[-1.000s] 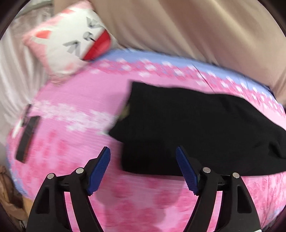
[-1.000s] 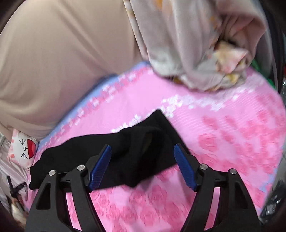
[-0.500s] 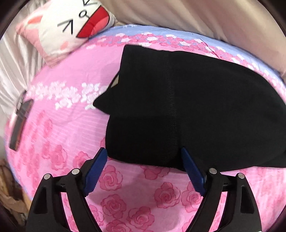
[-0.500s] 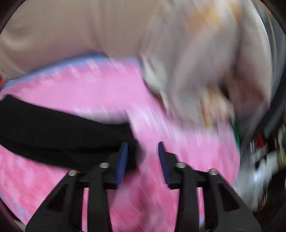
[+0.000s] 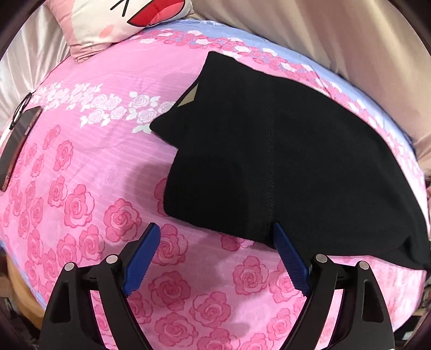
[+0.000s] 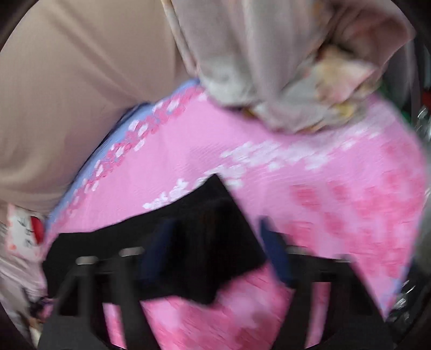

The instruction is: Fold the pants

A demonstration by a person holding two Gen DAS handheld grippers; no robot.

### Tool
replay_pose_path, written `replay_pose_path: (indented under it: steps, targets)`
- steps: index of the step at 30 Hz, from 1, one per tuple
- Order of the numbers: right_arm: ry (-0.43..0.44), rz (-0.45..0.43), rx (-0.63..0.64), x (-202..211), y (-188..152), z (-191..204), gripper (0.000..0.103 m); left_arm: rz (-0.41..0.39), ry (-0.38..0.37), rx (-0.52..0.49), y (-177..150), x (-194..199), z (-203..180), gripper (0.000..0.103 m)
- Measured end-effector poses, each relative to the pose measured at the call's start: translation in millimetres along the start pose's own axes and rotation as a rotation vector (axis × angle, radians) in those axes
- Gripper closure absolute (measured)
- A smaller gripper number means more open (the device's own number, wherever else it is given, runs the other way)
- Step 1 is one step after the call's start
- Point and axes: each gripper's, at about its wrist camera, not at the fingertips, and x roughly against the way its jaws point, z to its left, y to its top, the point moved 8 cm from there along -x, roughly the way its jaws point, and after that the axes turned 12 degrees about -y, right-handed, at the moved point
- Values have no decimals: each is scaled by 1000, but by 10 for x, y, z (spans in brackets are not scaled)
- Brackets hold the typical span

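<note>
On bedsheet (image 5: 80, 167): black pants (image 5: 282, 161) folded flat | both jaws wide apart, empty

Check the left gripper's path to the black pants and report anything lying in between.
Nothing visible blocks it. The left gripper is open, with only bare pink bedsheet before the near edge of the black pants. The phone and pillow lie far off to the side.

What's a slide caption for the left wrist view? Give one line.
Open left claw poised at the near edge of black pants on a pink rose bedsheet.
</note>
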Motion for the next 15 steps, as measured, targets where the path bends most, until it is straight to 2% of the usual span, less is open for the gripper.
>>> replay_pose_path:
  steps: [1, 2, 3, 4, 5, 6, 7, 8, 10, 11, 13, 15]
  targets:
    - [-41, -52, 51, 86, 82, 127, 99, -4, 14, -2, -2, -7, -6, 19]
    - [-50, -140, 118, 296, 166, 313, 99, -4, 23, -4, 7, -10, -4, 19]
    - [-12, -279, 210, 662, 239, 557, 99, -1, 31, -7, 17, -19, -14, 19]
    - [-43, -423, 325, 1033, 236, 728, 99, 2, 31, -7, 20, -21, -16, 19]
    - [-119, -483, 414, 1187, 181, 757, 99, 5, 27, -7, 18, -19, -14, 19]
    - [-160, -490, 467, 1197, 114, 702, 98, 7, 25, -8, 18, -16, 0, 19]
    - [-198, -461, 501, 1116, 20, 555, 94, 4, 15, -14, 11, -7, 2, 19]
    - [-252, -375, 515, 906, -148, 270, 89, 2, 10, -18, 12, -7, 13, 19]
    - [-346, -218, 504, 593, -429, -210, 65, -5, -1, -30, 12, -16, 9, 19]
    - [-407, -169, 485, 508, -569, -444, 65, -4, 2, -36, 9, -19, 0, 19]
    - [-406, -155, 414, 534, -749, -712, 65, 11, 16, -53, 14, -33, -10, 19]
    - [-317, -188, 300, 689, -762, -778, 63, 24, 26, -54, 48, -58, -21, 19]
